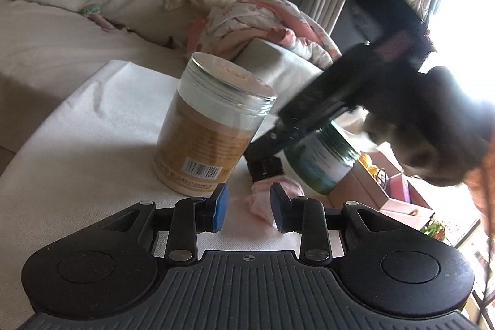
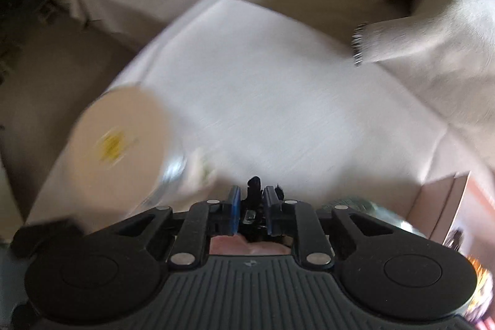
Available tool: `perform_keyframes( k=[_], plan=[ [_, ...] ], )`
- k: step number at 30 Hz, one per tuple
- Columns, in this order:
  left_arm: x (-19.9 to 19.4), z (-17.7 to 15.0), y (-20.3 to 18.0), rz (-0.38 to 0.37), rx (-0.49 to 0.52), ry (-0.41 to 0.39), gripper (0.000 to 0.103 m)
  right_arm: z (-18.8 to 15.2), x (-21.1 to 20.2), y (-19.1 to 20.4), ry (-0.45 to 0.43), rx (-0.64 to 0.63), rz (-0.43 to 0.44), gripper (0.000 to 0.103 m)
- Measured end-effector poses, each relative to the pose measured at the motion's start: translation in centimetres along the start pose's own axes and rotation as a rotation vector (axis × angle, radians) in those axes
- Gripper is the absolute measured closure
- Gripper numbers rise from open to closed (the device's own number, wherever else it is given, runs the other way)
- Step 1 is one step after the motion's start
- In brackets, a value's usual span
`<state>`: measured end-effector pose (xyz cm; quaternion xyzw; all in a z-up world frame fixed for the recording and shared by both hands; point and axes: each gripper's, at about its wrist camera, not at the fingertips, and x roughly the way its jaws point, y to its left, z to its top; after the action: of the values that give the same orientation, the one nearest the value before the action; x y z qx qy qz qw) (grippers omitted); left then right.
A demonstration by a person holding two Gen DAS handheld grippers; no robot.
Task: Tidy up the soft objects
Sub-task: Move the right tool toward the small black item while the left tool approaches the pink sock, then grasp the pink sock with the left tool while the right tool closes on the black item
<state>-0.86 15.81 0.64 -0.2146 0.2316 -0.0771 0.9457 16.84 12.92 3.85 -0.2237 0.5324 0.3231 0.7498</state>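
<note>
A small pink soft cloth (image 1: pixel 263 201) lies on the white-covered table (image 1: pixel 92 119), between a tan-labelled jar (image 1: pixel 210 126) and a green-labelled jar (image 1: pixel 321 160). My left gripper (image 1: pixel 249 209) is open, its blue pads on either side of the cloth's near end. My right gripper (image 1: pixel 266 166) comes down from the upper right, its tips at the cloth's far end. In the blurred right wrist view my right gripper (image 2: pixel 251 207) is nearly closed on a black clip (image 2: pixel 253 200), with the pink cloth (image 2: pixel 247 246) below the fingers.
A sofa (image 1: pixel 62 20) with cream, green and pink-patterned soft things stands behind the table. The tan jar's lid (image 2: pixel 120 141) shows at the left in the right wrist view. Cardboard boxes (image 1: pixel 389 190) sit at the right, below the table edge.
</note>
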Motion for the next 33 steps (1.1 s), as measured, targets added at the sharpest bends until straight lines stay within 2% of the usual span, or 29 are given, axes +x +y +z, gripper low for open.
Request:
perform_keyframes(
  k=[3,6,10,13,16,19,22,25,28,33],
  plan=[
    [0.1,0.0,-0.3,0.005,0.016,0.006,0.070,-1.7,-1.0,1.4,-0.021,-0.042,0.083,0.088],
    [0.2,0.0,-0.3,0.015,0.017,0.008,0.070,-3.3,-2.4,2.3,-0.094,-0.137,0.043,0.085],
    [0.4,0.0,-0.2,0.027,0.005,0.021,0.070,-6.2,-4.1,1.9,-0.084,-0.161,0.097,0.085],
    [0.6,0.0,-0.1,0.030,0.001,0.033,0.070,-8.2,-4.1,1.1,-0.079,-0.145,0.040,0.085],
    [0.6,0.0,-0.4,0.033,0.015,0.030,0.070,-8.8,-4.6,-1.1,-0.107,-0.059,-0.027,0.086],
    [0.6,0.4,-1.8,0.041,0.084,0.037,0.070,-8.6,-4.9,-3.3,-0.123,0.025,0.004,0.088],
    [1.5,1.1,-3.9,0.067,0.173,0.064,0.070,-8.9,-4.8,-3.6,-0.154,0.007,-0.052,0.087],
    [3.0,1.5,-5.9,0.080,0.291,0.106,0.070,-10.1,-5.3,-3.9,-0.177,0.025,-0.038,0.081],
    [4.9,1.3,-7.6,0.125,0.402,0.144,0.070,-11.1,-6.0,-4.3,-0.229,0.024,-0.019,0.077],
    [7.1,0.6,-8.0,0.147,0.441,0.213,0.070,-12.2,-7.3,-4.2,-0.326,-0.005,-0.011,0.075]
  ],
)
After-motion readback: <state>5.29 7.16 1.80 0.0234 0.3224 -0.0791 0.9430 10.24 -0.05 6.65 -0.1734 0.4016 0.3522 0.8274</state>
